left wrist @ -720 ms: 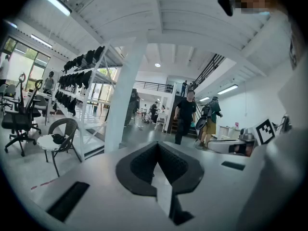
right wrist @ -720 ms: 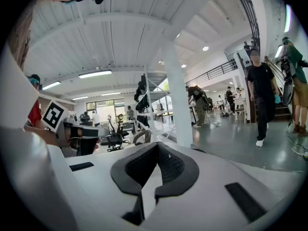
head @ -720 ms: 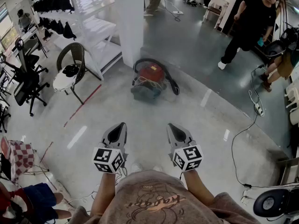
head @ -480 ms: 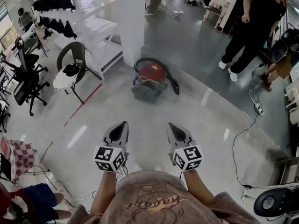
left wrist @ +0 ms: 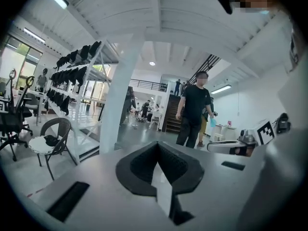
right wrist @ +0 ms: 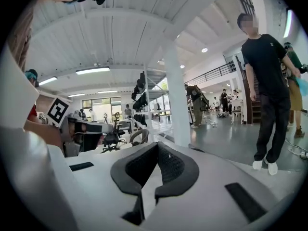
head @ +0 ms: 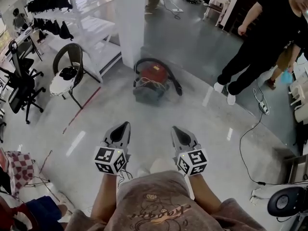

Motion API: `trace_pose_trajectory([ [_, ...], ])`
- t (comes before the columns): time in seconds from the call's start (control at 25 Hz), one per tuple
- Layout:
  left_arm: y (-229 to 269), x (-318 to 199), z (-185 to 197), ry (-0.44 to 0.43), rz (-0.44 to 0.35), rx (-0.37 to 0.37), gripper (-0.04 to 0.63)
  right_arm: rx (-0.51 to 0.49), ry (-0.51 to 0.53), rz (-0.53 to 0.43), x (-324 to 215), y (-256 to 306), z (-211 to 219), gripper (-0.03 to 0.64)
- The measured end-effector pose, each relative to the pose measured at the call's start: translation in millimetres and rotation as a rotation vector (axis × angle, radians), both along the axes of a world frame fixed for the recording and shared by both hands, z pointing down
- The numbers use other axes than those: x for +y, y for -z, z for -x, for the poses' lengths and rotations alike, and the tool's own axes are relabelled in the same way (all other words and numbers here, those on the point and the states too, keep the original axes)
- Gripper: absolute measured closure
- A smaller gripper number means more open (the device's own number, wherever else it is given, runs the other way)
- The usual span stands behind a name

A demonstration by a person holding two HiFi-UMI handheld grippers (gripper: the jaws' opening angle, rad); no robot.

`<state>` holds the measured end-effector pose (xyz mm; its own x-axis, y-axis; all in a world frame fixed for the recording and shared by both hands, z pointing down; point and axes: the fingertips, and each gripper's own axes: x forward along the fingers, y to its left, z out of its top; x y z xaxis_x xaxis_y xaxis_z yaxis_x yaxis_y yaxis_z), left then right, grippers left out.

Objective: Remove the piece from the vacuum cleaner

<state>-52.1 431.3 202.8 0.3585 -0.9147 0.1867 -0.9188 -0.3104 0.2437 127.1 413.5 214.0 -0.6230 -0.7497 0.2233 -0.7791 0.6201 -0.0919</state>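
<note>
Shiny concrete floor [head: 96, 129]. The red vacuum cleaner [head: 155, 76] by the pillar [head: 132, 23] looks heavy, and its black hose [head: 174, 83] looks bendy, so I'd probably grab there. Left gripper [head: 125, 125] and right gripper [head: 175, 129] are both closed, empty.

Looks like a large open workshop hall: polished concrete floor [head: 149, 114], white column [head: 131, 18], white storage racks [head: 91, 32], office chairs [head: 19, 88], staircase [left wrist: 171, 117] to a railed mezzanine [left wrist: 144, 84].

Glossy grey floor [head: 202, 129]; red vacuum cleaner [head: 154, 77] far centre, beside white pillar [head: 130, 23]; chair [head: 67, 72] left; cable [head: 242, 153] right.
</note>
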Motion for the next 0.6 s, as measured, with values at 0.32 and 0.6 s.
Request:
trace_pose_trajectory([
  [0.32, -4.3, -9.4, 7.1, -0.024, 0.003, 0.018, 0.594, 0.010, -0.023, 0.002, -7.7, -3.3, 12.9, 0.617],
  [0.6, -17.3, -47.8, 7.9, -0.040, 0.017, 0.013, 0.594, 0.000, -0.049, 0.006, -52.2, -14.5, 14.9, 0.617],
])
